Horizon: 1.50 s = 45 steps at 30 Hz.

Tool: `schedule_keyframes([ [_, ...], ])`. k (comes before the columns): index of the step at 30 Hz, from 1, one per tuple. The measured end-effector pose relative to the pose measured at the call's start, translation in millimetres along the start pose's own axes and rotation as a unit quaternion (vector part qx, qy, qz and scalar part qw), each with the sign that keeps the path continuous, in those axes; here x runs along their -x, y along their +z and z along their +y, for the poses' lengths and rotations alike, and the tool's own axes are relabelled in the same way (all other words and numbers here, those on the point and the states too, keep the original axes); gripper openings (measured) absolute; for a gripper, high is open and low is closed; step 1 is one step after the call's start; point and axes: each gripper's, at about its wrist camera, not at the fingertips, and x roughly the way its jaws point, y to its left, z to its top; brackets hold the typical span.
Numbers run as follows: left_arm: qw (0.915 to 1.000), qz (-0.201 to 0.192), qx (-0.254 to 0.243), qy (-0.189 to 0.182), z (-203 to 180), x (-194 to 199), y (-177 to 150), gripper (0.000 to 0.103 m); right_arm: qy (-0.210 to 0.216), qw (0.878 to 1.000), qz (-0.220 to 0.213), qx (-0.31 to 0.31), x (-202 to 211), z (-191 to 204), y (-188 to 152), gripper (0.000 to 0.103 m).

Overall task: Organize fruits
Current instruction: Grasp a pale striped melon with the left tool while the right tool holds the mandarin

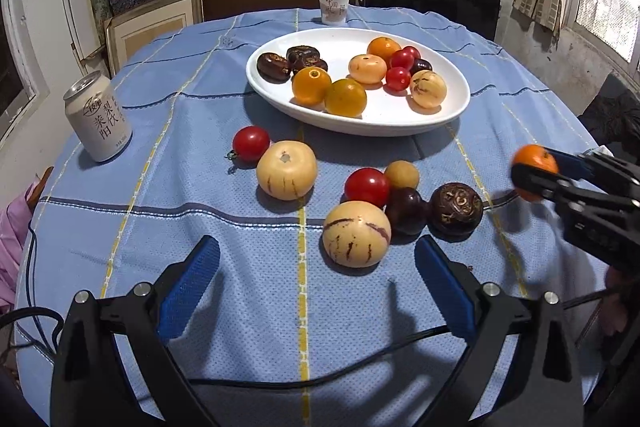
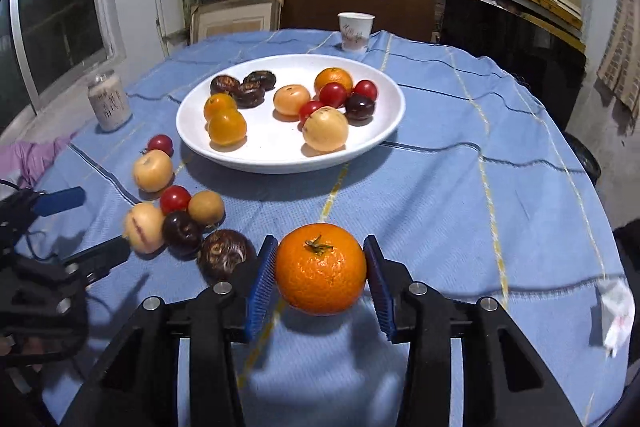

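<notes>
Mid-transfer: right gripper (image 2: 320, 277) clamped a mandarin (image 2: 321, 268) above the near cloth; left gripper (image 1: 316, 279) gaped wide, holding nothing. Next move, by my reading: carry it to the far white plate (image 2: 384, 131), among the oranges.

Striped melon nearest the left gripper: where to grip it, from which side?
Grip the near striped melon across its widest middle, coming straight in from the open left gripper, low and level. It is round, so the pads must straddle the equator. Its near side is free; a dark plum touches its far right, so avoid that side.
</notes>
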Motion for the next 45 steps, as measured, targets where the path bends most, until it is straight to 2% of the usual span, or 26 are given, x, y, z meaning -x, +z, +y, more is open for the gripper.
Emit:
schedule_keyframes([
  [4, 0.9998, 0.007, -0.016, 0.004, -7, -6, 1, 0.096, 0.031, 0.999, -0.005, -0.04, 13, -17, -25, 0.044],
  [6, 0.9996, 0.012, -0.025, 0.008, -11, -12, 2, 0.096, 0.063, 0.996, 0.006, -0.06, 11, -24, -35, 0.044],
  [10, 0.9986, 0.02, -0.041, 0.027, -14, -23, 3, 0.096, 0.073, 0.996, -0.004, -0.052, 15, -20, -37, 0.045],
  [11, 0.9985, 0.025, -0.041, 0.028, -13, -26, 3, 0.093, 0.073, 0.996, -0.005, -0.045, 15, -17, -38, 0.045],
  [12, 0.9985, 0.029, -0.039, 0.024, -12, -28, 4, 0.079, 0.073, 0.996, -0.004, -0.041, 16, -15, -39, 0.045],
  [13, 0.9985, 0.033, -0.04, 0.02, -12, -30, 4, 0.073, 0.075, 0.996, -0.005, -0.039, 16, -14, -39, 0.045],
  [15, 0.9984, 0.038, -0.041, 0.011, -12, -33, 4, 0.052, 0.077, 0.996, -0.004, -0.044, 16, -16, -39, 0.045],
  [17, 0.9982, 0.031, -0.05, 0.015, -15, -31, 4, 0.04, 0.078, 0.996, -0.002, -0.05, 15, -18, -39, 0.045],
  [25, 0.9996, 0.001, -0.03, -0.001, -9, -18, 2, 0.04, 0.081, 0.995, -0.002, -0.054, 15, -21, -40, 0.045],
  [35, 0.9998, -0.013, -0.016, -0.008, -4, 6, -3, 0.04, 0.078, 0.996, -0.006, -0.049, 16, -19, -40, 0.045],
  [41, 0.9989, -0.042, -0.018, -0.013, -1, 36, 15, 0.04, 0.069, 0.997, -0.004, -0.032, 22, -10, -33, 0.045],
  [45, 0.998, -0.055, -0.029, -0.014, -2, 47, 36, 0.04, 0.063, 0.998, -0.027, -0.006, 41, -3, -10, 0.045],
])
